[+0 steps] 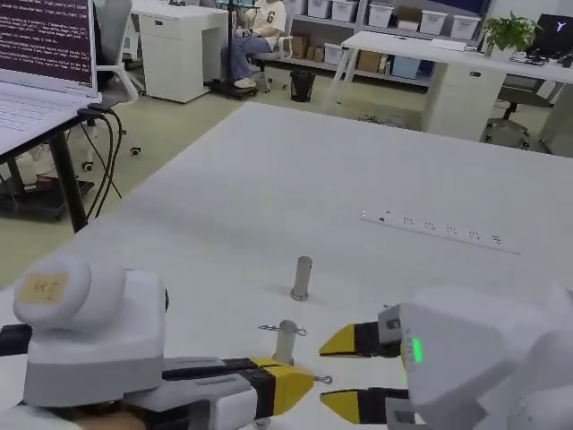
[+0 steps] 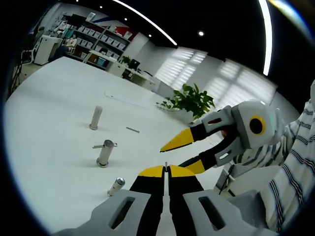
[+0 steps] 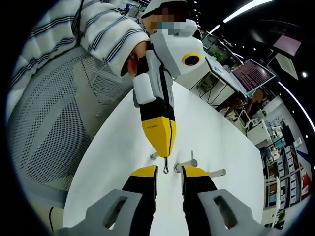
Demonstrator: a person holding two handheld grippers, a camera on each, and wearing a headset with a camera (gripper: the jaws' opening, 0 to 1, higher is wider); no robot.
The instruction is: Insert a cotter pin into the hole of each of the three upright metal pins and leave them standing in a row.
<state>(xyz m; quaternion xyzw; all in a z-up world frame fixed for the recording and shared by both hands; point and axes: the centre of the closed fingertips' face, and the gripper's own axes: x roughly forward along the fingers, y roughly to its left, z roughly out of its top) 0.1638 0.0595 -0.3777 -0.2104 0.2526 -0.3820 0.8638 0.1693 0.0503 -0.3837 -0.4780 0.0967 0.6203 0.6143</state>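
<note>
The white tabletop (image 1: 224, 197) carries everything. The left tool (image 1: 304, 385) sits low on the person's left, its jaws pressed together on a cotter pin (image 3: 166, 168). The right tool (image 1: 320, 372) faces it from the right, jaws parted wide and gripping nothing. As I judge it, the coming move turns on one relation. The cotter pin's long axis runs straight out of the left tool's tips toward the right tool, and its looped end sits in the gap between the right tool's yellow jaws, seemingly touching neither. That leaves the right tool placed to close on it. Just beyond both tools stands the middle metal pin (image 1: 286, 340), with a fitted cotter pin (image 1: 282, 330) already across its top. The far metal pin (image 1: 303, 278) stands bare behind it. The left gripper view adds a bare near metal pin (image 2: 117, 186) beside its own jaws, though I cannot tell whether it is upright or leaning. It also shows a spare cotter pin (image 2: 132, 130) lying loose farther out. The right gripper view shows the loop between the jaws most plainly.
</note>
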